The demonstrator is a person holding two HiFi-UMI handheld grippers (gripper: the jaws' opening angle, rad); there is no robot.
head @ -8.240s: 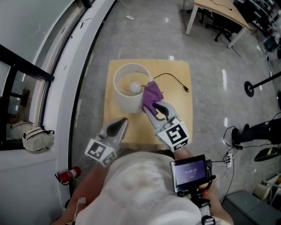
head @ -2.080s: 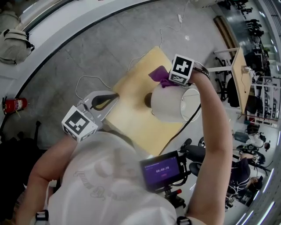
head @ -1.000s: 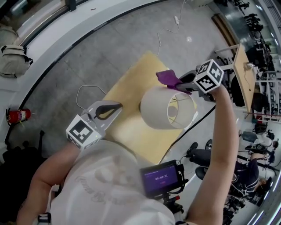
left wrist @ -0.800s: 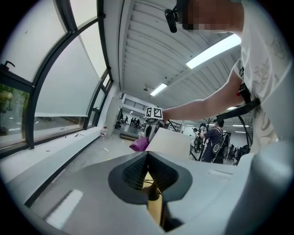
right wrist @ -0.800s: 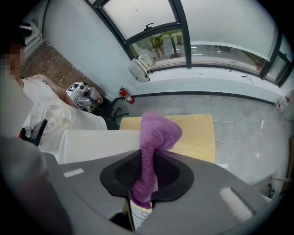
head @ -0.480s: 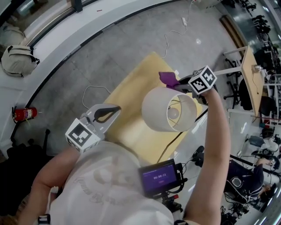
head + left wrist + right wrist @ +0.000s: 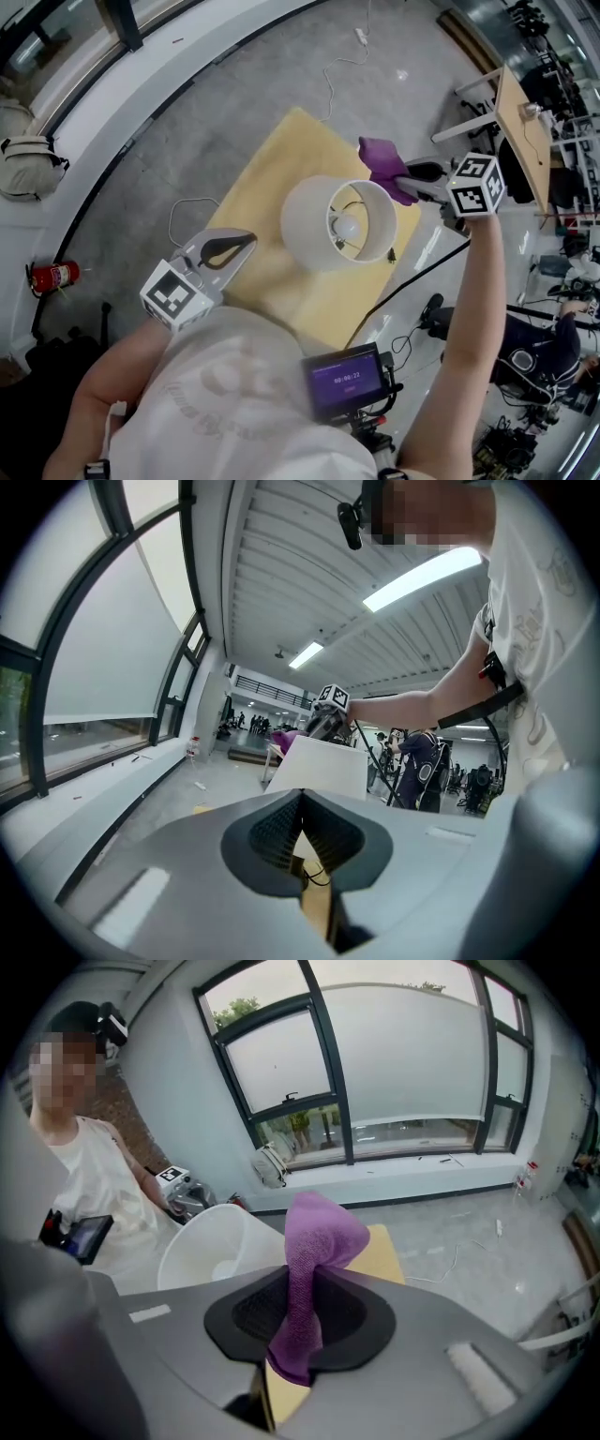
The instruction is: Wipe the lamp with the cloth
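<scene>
Cloth (image 7: 323, 1227) pinched inside right gripper (image 7: 302, 1283)

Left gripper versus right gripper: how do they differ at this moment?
The right gripper is clamped on the purple cloth; the left gripper is shut with nothing in it. The right gripper is beside the lampshade rim; the left gripper is away from it, at the near edge of the table. Both carry marker cubes.
</scene>
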